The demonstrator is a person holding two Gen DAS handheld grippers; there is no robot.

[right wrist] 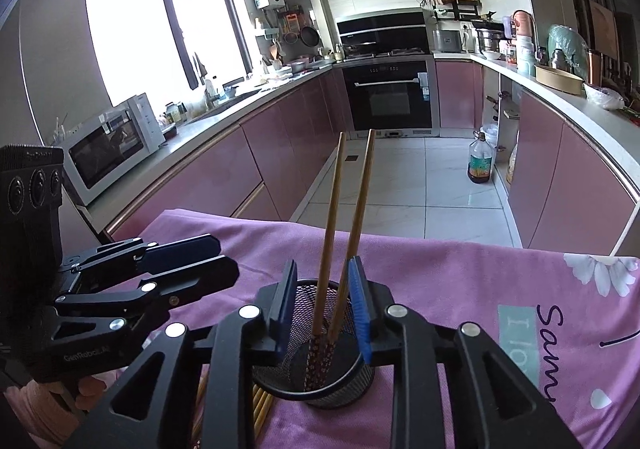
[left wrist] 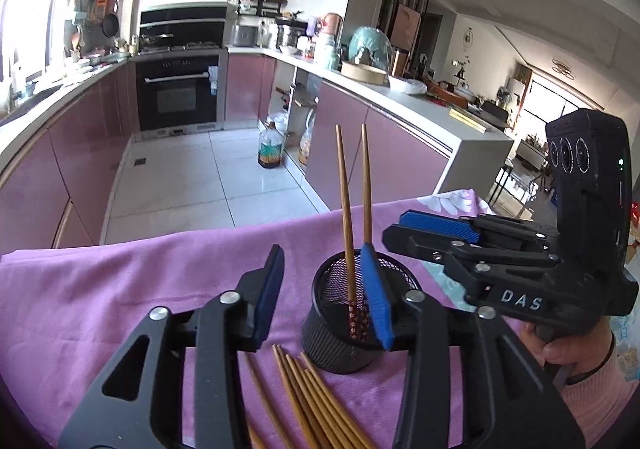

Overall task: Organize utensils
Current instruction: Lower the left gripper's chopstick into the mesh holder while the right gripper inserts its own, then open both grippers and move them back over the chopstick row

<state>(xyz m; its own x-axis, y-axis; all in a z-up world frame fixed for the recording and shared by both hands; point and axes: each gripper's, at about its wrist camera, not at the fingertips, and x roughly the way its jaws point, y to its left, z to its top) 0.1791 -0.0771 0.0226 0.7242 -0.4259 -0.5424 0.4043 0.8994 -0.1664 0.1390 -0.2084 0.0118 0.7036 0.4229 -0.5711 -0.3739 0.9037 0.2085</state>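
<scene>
A black mesh cup [left wrist: 352,313] stands on a purple cloth [left wrist: 120,289] (pink kitchen cabinets behind), two chopsticks [right wrist: 344,233] upright inside. Loose chopsticks [left wrist: 312,401] lie just beside the cup. The left gripper [left wrist: 320,289] and right gripper [right wrist: 322,301] straddle it, jaws parted, gripping nothing.

Both wrist views are taken close above the purple cloth [left wrist: 120,289], angled downward toward the far oven [right wrist: 388,97], and the mesh cup [left wrist: 340,329] of upright chopsticks [right wrist: 332,233] is shared.
</scene>
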